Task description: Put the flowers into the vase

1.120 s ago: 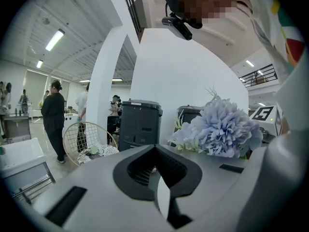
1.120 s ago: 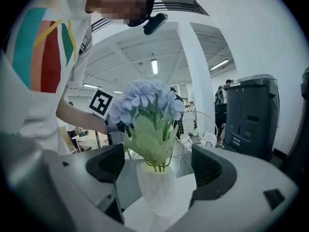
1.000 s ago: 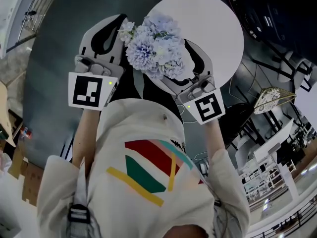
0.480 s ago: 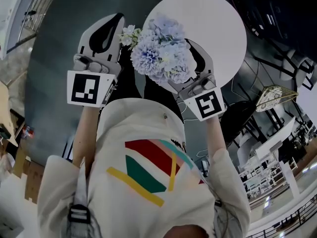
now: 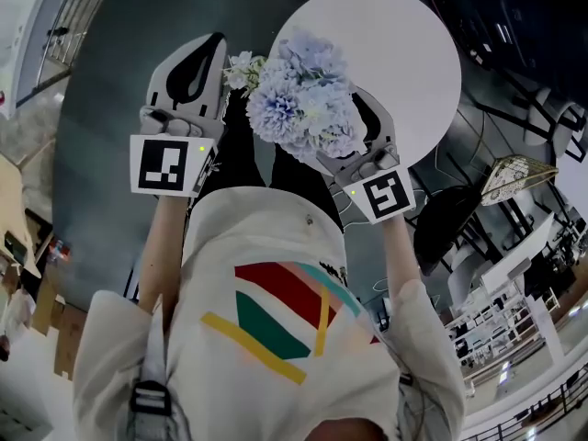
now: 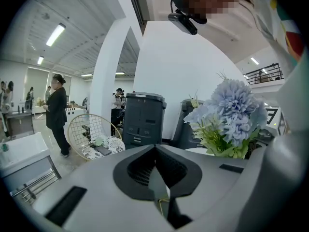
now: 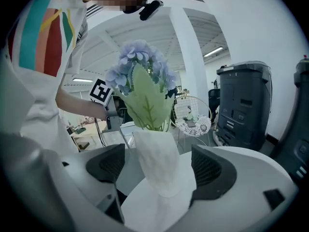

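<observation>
A bunch of pale blue flowers with a small white sprig stands up out of a white textured vase. In the head view the blooms hide the vase, over the near edge of a round white table. My right gripper is open, and its jaws flank the vase with a slim gap on each side. My left gripper is just left of the bunch. It is shut, with only a thin yellowish strand in its slit. The blooms lie to its right.
A gold wire chair with a lace cushion stands on the floor to the right of the table. Dark grey bins stand beyond it, also in the right gripper view. A person stands far off in the room.
The flowers have drifted a little to the right and down in the head view. Both grippers have stayed almost where they were.
</observation>
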{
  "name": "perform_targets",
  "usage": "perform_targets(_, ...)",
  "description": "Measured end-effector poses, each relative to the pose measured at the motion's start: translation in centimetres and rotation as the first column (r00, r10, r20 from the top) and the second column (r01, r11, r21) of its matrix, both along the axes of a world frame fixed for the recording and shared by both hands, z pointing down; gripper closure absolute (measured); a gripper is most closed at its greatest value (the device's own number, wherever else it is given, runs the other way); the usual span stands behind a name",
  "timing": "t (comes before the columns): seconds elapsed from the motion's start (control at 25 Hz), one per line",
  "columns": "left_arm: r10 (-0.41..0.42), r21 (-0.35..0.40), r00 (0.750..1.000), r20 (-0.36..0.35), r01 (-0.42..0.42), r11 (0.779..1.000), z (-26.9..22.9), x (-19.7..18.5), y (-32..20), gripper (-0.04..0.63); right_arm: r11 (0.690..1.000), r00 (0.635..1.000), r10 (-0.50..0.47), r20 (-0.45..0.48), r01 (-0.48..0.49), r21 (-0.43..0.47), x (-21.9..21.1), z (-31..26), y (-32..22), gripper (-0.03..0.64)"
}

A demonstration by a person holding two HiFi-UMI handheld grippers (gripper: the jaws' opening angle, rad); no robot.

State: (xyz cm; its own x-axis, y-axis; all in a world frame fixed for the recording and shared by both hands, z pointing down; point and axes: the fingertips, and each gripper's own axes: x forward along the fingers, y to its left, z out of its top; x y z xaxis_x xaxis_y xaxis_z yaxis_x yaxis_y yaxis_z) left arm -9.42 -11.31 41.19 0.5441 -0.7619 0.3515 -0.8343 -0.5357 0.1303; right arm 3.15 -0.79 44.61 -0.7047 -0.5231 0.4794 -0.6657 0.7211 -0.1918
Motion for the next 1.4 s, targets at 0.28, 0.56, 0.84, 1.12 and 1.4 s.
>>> perform_targets(0.28, -0.035, 0.047, 0.999, 0.015, 0.034, 0.998, -1.9, -2.3, -1.0, 0.588, 0.995, 0.995, 0.095, 0.019, -0.095, -0.016, 1.7, -1.6, 0.8, 0.204)
perform_targets(0.56, -0.062, 0.164, 0.998, 0.012, 0.060, 0.985, -6.7, -4.0, -3.6, 0.588, 0.952, 0.958, 0.287, 0.020, -0.287, 0.105, 5.5, -6.2, -0.7, 0.204)
perform_targets(0.84, -0.062, 0.252, 0.998, 0.002, 0.059, 0.966, -11.1, -4.3, -4.7, 0.588, 0.901, 0.926, 0.371, 0.071, -0.378, 0.214, 7.7, -12.1, -0.9, 0.204)
perform_targets(1.12, 0.004, 0.327, 1.000, -0.022, 0.004, 0.945, -14.2, -1.8, -4.4, 0.588, 0.729, 0.831, 0.496, 0.253, -0.557, 0.398, 12.0, -20.0, -2.2, 0.204)
perform_targets(1.4, 0.047, 0.382, 0.998, -0.036, -0.030, 0.924, -16.8, -0.3, -4.5, 0.588, 0.589, 0.784, 0.569, 0.249, -0.600, 0.542, 12.4, -23.9, -3.3, 0.222)
